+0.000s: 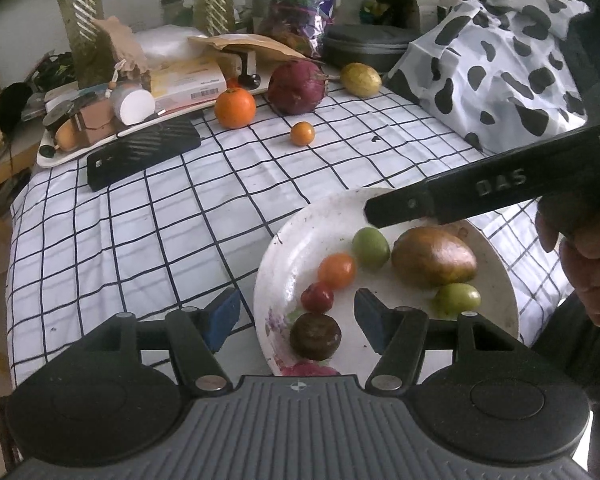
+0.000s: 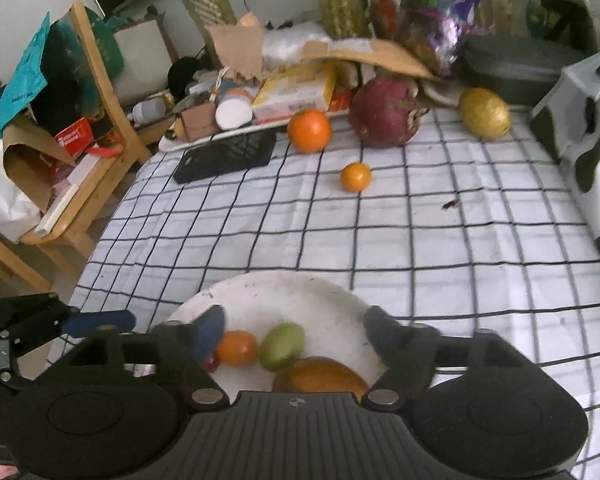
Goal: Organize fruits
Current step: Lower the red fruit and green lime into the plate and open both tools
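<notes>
Six fruits already sit gathered on my near plate [image 1: 284,248], so both grippers' fingers [image 1: 225,316] hover apart, empty, before the far orange [image 2: 309,130].

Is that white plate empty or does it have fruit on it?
Not empty: the plate holds several fruits, including a mango and a small orange fruit.

In the right wrist view the gripper body hides the near part of the mango [image 2: 320,374] and most of a small red fruit [image 2: 212,360]. In the left wrist view a pink fruit [image 1: 308,369] is mostly hidden by the gripper body.
</notes>
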{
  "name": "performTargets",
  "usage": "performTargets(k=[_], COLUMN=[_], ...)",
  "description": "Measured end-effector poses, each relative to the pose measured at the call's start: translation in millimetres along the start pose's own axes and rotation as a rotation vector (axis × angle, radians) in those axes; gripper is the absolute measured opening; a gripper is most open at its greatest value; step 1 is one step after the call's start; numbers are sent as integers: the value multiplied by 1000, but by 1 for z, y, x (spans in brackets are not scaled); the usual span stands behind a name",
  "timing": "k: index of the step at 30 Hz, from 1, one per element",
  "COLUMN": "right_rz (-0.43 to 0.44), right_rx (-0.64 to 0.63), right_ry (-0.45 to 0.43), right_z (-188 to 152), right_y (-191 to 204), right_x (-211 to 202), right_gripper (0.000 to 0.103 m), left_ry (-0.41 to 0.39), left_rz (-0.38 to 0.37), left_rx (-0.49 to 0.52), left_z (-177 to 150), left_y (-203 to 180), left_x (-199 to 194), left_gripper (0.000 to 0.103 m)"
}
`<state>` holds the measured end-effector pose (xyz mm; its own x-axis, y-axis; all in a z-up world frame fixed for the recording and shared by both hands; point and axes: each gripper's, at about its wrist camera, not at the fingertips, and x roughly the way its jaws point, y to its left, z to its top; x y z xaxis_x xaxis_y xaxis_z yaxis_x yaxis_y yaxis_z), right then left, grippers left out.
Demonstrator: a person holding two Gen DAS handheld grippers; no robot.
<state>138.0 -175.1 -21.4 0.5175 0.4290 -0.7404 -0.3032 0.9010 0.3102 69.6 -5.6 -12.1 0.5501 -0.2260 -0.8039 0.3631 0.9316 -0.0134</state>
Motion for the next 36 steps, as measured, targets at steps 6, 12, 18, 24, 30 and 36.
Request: performTargets(k=[6, 12, 18, 24, 30, 36], right_rz=[-76, -123, -150, -175, -203, -240], right_rx=[-47, -119, -181, -235, -242, -232], right_ry=[-27, -58, -45, -7, 3, 5], right_z=[-11, -29, -51, -71, -77, -75], right_y=[0, 8, 17, 24, 24, 22], right_x=[-16, -36, -49, -52, -52, -49], right_gripper=[94, 100, 101, 101, 101, 101], left_ry=[-4, 0, -2, -5, 5, -10], left_rz=[-2, 10, 20, 24, 29, 41], left_rx=[-24, -36, -42, -43, -16, -15], left_z=[-9, -17, -25, -29, -28, -28], left_y=[-3, -7, -13, -20, -24, -23], left_x=[-8, -12, -17, -21, -17, -16], left_gripper=[62, 62, 62, 62, 62, 70])
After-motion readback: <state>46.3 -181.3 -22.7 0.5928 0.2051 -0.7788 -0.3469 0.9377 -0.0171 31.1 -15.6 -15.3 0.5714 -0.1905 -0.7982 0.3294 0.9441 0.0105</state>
